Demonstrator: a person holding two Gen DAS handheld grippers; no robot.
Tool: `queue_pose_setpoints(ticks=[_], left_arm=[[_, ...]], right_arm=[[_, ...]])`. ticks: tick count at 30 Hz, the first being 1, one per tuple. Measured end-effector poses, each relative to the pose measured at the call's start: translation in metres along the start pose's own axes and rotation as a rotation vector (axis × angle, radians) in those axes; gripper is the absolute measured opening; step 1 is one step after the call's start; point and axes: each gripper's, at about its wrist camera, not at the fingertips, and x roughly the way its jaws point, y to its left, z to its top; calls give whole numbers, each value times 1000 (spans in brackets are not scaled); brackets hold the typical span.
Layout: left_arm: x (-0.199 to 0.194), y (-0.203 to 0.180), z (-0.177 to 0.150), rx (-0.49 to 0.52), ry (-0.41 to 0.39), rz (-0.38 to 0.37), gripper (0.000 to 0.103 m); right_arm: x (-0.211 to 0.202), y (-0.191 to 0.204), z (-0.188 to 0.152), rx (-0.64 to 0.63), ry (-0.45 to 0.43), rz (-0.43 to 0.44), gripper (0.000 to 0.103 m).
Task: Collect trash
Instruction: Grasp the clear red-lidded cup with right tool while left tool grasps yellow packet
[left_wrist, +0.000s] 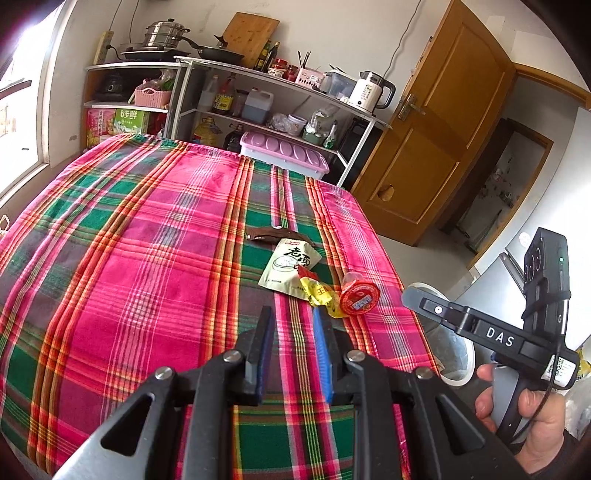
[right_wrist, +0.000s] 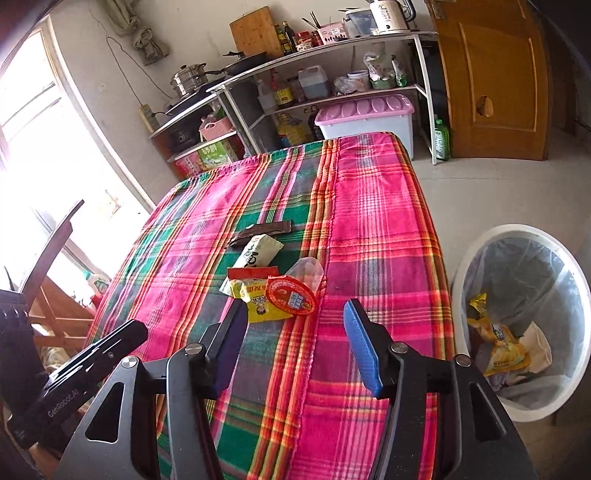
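Trash lies in a row on the plaid tablecloth (left_wrist: 147, 240): a dark brown wrapper (left_wrist: 275, 235), a white-green sachet (left_wrist: 288, 267), a yellow-red wrapper (left_wrist: 321, 293) and a clear cup with a red foil lid (left_wrist: 359, 295). In the right wrist view I see the cup (right_wrist: 291, 293), yellow wrapper (right_wrist: 258, 301), sachet (right_wrist: 256, 251) and brown wrapper (right_wrist: 264, 230). My left gripper (left_wrist: 293, 314) is open and empty, just short of the yellow wrapper. My right gripper (right_wrist: 295, 312) is open and empty, its jaws either side of the cup, just short of it.
A white bin (right_wrist: 524, 321) with a clear liner and some trash stands on the floor right of the table. Kitchen shelves (left_wrist: 258, 99) with pots and bottles and a pink-lidded box (left_wrist: 284, 151) stand behind the table. A wooden door (left_wrist: 436, 122) is at right.
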Motion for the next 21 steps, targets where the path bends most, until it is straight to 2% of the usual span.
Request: queue_pose_setpoints(ticks=[12,18,20,21], left_arm=[[13,34,5,-65,0,18,24],[23,35,8,-76,13,6,24],[27,32,9,-77,19,-6,24],[30,29,9,-78,23,-13,24]], right_arm=[[65,-3,13,55,81,-4,55],[77,-6,16,67,91,-5,55],[76,-9,17,73,88,-10,46],[75,-11,17,74,87,-12,46]])
